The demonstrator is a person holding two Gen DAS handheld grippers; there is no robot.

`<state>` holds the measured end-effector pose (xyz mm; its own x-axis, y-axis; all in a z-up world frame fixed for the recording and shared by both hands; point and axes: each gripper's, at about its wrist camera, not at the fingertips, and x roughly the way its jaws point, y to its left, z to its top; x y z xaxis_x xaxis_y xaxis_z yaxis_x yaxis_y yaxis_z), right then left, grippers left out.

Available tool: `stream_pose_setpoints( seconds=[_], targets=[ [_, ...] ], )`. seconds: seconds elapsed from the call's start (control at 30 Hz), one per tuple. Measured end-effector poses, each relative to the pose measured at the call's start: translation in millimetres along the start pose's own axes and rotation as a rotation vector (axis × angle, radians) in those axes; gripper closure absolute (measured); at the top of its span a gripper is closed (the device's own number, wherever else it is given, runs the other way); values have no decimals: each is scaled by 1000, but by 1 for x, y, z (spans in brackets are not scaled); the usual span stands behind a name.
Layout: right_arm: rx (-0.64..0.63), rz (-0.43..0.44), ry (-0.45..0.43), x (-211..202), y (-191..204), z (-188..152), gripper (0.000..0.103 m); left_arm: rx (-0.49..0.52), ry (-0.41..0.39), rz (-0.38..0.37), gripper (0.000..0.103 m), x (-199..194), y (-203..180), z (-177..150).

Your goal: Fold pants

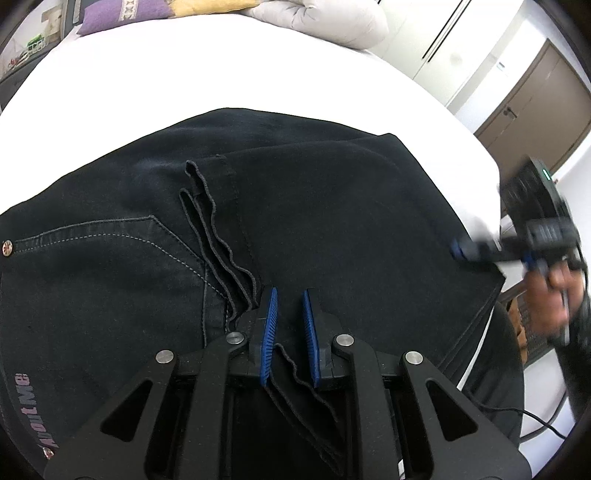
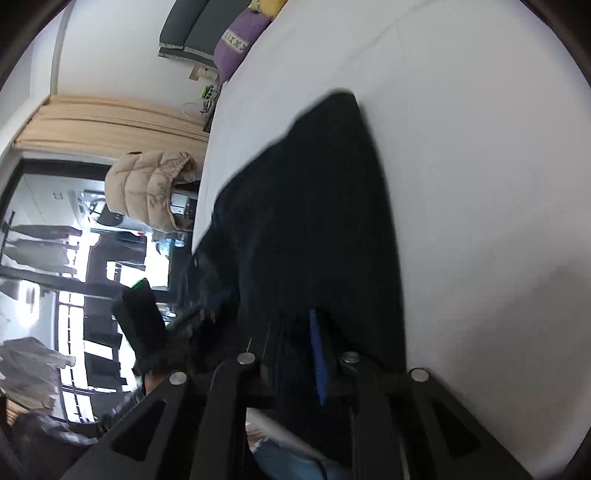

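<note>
Black pants (image 1: 295, 206) lie folded on the white bed (image 1: 221, 66), legs laid over the seat, with a back pocket and the leg hems showing at the left. My left gripper (image 1: 290, 317) hovers just over the hem edges, its blue pads a little apart with cloth edges between them. My right gripper (image 1: 476, 251) is blurred at the pants' right edge. In the right wrist view the pants (image 2: 314, 221) run away from the gripper (image 2: 295, 350), and dark cloth fills the space beside the blue pad (image 2: 318, 354).
Purple and yellow pillows (image 1: 122, 14) and a white duvet (image 1: 332, 22) lie at the far end of the bed. A brown door (image 1: 532, 110) stands at the right. A beige puffer jacket (image 2: 151, 188) hangs beside the bed near a window.
</note>
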<state>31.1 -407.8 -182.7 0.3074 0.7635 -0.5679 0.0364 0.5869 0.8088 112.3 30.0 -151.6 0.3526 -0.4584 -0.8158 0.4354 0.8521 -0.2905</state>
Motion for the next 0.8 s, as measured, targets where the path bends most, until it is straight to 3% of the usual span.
stream_pose_setpoints(
  seconds=[0.1, 0.23, 0.3, 0.33, 0.37, 0.43, 0.47, 0.53, 0.67, 0.8],
  targets=[
    [24, 0, -49, -9, -2, -24, 86, -5, -13, -11, 88, -4, 3, -5],
    [85, -7, -95, -5, -15, -28, 93, -39, -34, -22, 88, -20, 5, -10],
    [52, -70, -126, -11, 3, -26, 71, -61, -68, -4, 88, -45, 9, -16],
    [23, -74, -158, -15, 17, -26, 43, -76, -96, -5, 88, -58, 14, -21],
    [-5, -42, -207, -19, 37, -26, 25, -101, -125, -8, 88, -74, 20, -27],
    [-52, 10, -261, -19, 65, -27, 20, -183, -196, -29, 76, -110, 40, -44],
    [-93, 39, -266, -13, 83, -26, 20, -241, -236, -43, 49, -129, 53, -57],
    [-146, 111, -223, 10, 112, -23, 20, -363, -326, -24, 9, -166, 78, -87],
    [-202, 199, -86, 76, 155, -12, 24, -569, -433, -34, 8, -211, 121, -140],
    [-149, 229, -15, 125, 158, 6, 24, -822, -430, -93, 8, -205, 165, -177]
  ],
)
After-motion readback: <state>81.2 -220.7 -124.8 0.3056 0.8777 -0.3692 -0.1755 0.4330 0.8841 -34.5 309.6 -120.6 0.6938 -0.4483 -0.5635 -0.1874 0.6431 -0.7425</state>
